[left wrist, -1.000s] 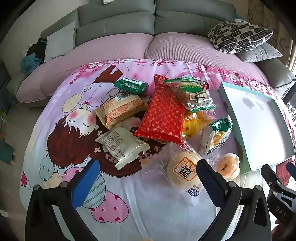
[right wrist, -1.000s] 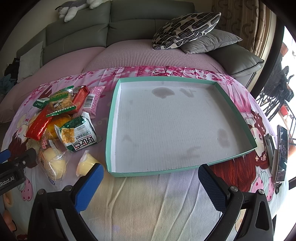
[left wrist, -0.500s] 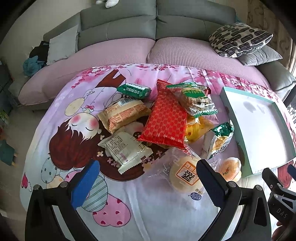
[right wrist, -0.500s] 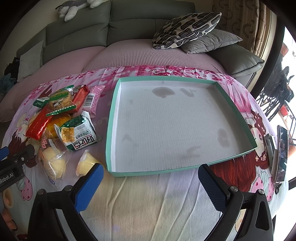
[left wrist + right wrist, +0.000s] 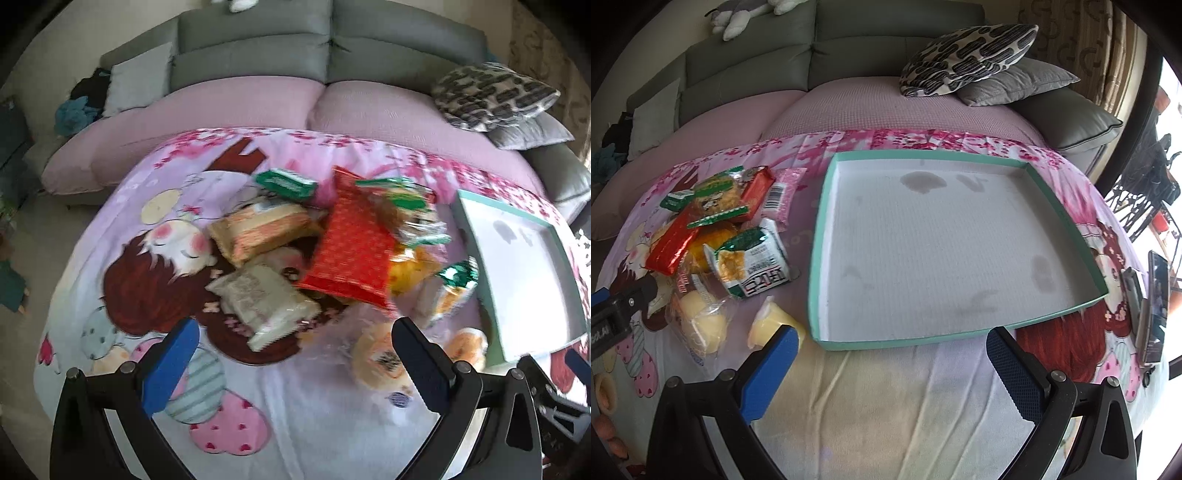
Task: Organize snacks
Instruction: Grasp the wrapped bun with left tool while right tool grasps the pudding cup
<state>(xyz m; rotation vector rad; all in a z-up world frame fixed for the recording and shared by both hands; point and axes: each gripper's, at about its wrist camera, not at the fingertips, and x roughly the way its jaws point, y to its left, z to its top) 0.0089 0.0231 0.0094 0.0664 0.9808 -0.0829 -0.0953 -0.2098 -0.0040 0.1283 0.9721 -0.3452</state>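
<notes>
Your left gripper (image 5: pixel 295 350) has pulled back, view blurred; jaws spread, empty. Right gripper (image 5: pixel 890 350) unchanged, spread. Snack pile (image 5: pixel 720 236) at ten o'clock; tray (image 5: pixel 1067 218) still bare—nothing sorted.

A grey sofa (image 5: pixel 857 55) runs across twelve o'clock, a patterned cushion (image 5: pixel 967 55) lying on a grey cushion (image 5: pixel 1015 83) at one o'clock. A phone (image 5: pixel 1156 306) lies at three o'clock on the cartoon-printed cloth (image 5: pixel 886 398).
</notes>
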